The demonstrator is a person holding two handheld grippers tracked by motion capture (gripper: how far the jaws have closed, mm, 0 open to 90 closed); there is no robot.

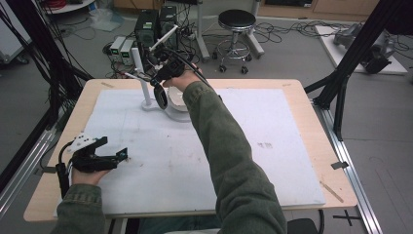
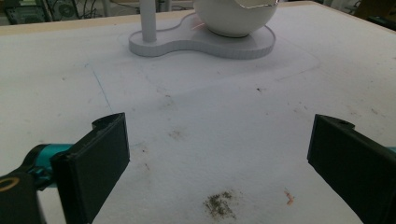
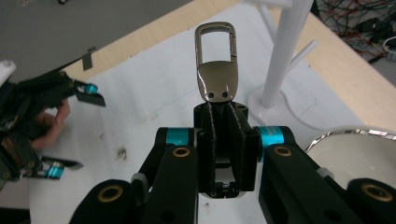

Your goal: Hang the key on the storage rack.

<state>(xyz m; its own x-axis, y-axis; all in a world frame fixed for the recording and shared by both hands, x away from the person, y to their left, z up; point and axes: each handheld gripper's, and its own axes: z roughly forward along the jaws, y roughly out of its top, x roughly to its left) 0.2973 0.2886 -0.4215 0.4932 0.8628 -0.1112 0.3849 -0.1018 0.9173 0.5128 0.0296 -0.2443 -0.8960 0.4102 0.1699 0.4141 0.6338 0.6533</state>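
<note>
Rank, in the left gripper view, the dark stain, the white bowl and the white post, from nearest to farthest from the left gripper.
1. Dark stain: on the mat, low between the jaws of the left gripper.
2 and 3. White bowl on the right and white post on the left: both far ahead, too close to rank.

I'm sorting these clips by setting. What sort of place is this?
Probably a lab or workshop set up for recording. Computer towers and loose cables lie on the floor behind the table, black frame struts flank it, and a stool stands nearby.
</note>
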